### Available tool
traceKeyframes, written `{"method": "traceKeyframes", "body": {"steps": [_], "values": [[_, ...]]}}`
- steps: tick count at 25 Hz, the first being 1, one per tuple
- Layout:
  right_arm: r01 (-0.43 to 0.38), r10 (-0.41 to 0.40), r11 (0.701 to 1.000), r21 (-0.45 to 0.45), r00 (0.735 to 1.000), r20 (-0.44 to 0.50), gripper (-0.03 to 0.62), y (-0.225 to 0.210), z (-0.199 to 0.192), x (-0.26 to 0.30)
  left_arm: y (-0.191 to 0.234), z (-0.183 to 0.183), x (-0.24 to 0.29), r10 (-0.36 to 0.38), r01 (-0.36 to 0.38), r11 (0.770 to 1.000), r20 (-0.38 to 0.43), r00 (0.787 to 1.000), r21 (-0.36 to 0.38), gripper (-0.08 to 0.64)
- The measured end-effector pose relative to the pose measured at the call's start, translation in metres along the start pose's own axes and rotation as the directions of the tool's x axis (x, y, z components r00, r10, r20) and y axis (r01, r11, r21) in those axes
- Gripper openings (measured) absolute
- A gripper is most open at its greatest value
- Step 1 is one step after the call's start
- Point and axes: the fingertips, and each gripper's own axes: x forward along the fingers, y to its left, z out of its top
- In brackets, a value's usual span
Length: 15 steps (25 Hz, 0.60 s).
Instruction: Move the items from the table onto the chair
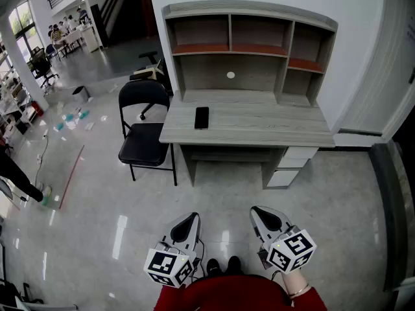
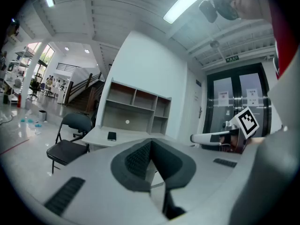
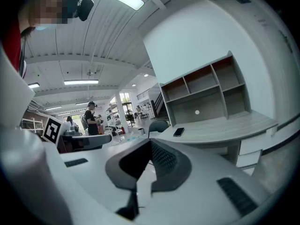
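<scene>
Head view has the phone (image 1: 201, 117) lying flat on the left part of the desk (image 1: 259, 129), upper middle of the frame, and it looks like the only loose thing up there. The black folding chair (image 1: 144, 142) sits just left of the desk with a bare seat, so I'd say we're at the very start, the approach. Both grippers are at the bottom edge, well apart from the desk. The left gripper (image 1: 190, 220) and right gripper (image 1: 260, 214) each have their jaws pressed together on nothing. Next move, my guess: step up, open one pair of jaws and pinch that thin flat phone, which could be fiddly. Hard to call: the small white dot (image 1: 231, 75) on the desk's back panel could be a sticker or a cable hole. The shelves (image 1: 253, 49) look bare, but their corners are shadowed, and it's dark under the desk too.
</scene>
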Motion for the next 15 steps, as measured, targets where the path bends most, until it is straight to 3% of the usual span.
{"method": "traceKeyframes", "body": {"steps": [15], "values": [[-0.023,0.023,0.999,0.027,1.0,-0.006,0.012,-0.01,0.0,0.002,0.002,0.003,0.01,0.019,-0.019,1.0,-0.007,1.0,-0.001,0.006]]}}
